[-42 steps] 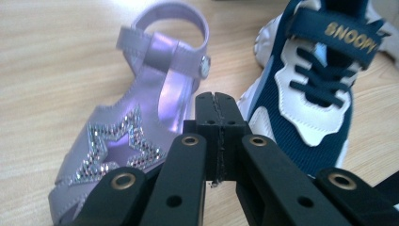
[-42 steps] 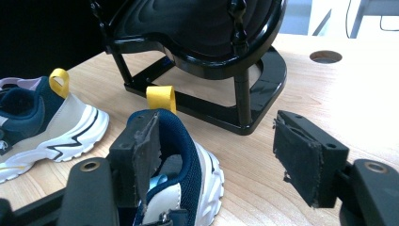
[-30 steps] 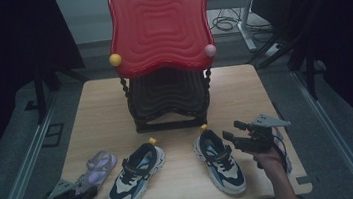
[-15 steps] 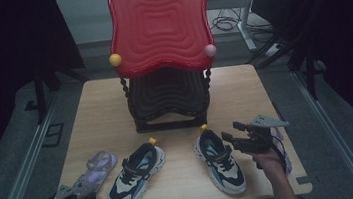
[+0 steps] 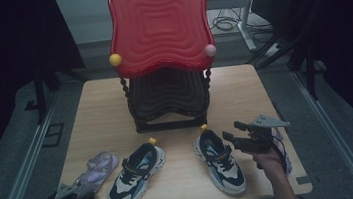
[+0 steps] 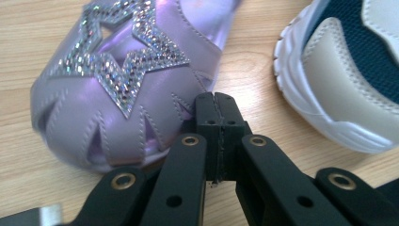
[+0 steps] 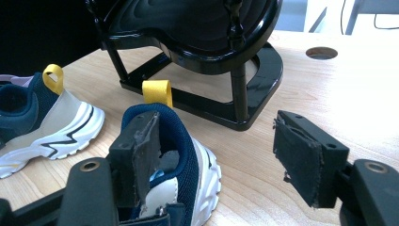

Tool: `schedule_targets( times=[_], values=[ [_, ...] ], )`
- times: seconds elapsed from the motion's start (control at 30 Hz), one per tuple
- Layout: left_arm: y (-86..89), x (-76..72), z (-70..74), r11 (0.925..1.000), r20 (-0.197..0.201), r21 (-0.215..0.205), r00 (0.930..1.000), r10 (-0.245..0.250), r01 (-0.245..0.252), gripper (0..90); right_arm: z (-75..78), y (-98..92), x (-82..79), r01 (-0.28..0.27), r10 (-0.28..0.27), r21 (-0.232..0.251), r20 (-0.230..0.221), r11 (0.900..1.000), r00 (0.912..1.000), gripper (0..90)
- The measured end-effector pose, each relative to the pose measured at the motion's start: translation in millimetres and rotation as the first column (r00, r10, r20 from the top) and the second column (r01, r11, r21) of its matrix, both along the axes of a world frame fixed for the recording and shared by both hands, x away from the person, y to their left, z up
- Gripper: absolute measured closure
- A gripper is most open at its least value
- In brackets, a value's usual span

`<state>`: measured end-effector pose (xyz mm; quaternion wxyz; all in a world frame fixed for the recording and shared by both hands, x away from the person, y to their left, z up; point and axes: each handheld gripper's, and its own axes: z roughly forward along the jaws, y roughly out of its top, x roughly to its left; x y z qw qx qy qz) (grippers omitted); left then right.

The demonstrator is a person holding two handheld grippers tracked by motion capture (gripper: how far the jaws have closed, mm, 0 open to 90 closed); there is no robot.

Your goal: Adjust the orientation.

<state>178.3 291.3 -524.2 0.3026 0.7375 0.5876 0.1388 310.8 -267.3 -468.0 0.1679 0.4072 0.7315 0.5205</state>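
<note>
Standing at the back of the surface [image 5: 100, 113], a red-and-black chair [image 5: 162, 56] overlooks two sneakers. The right gripper [image 5: 237, 139], fingers spread, hovers beside the right sneaker [image 5: 220, 161]; the left gripper [image 6: 217, 110], fingers pressed together, touches the purple sandal [image 6: 127, 80].

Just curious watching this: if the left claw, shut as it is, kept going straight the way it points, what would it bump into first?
Most likely the purple sandal: the shut left claw points at its side, tips very near it. Whether they already touch is hard to tell.
</note>
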Motion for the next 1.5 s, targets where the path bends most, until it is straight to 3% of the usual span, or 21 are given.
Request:
schedule_targets(
  times=[0.23,0.83,1.1,1.5],
  values=[
    [5.4,1.3,-3.1,0.9991,-0.005,0.018,0.9992,0.039,-0.039,90.0,-0.3,0.9,-0.3,0.000,0.000,-0.004,0.001,1.000,1.0000,32.4],
    [22.9,17.1,1.5,0.9979,-0.032,-0.023,0.9978,0.059,-0.060,90.0,-1.4,1.9,-0.5,0.003,-0.003,-0.009,0.003,1.000,1.0000,32.4],
    [37.1,34.8,1.1,0.9955,-0.036,-0.029,0.9954,0.089,-0.090,90.0,-2.2,2.8,-0.4,-0.001,0.001,-0.014,0.002,1.000,1.0000,32.4],
    [52.5,57.2,0.7,0.9949,-0.044,-0.036,0.9947,0.093,-0.094,90.0,-3.4,4.0,-0.2,0.000,0.000,-0.016,-0.003,1.000,1.0000,32.4]
  ],
)
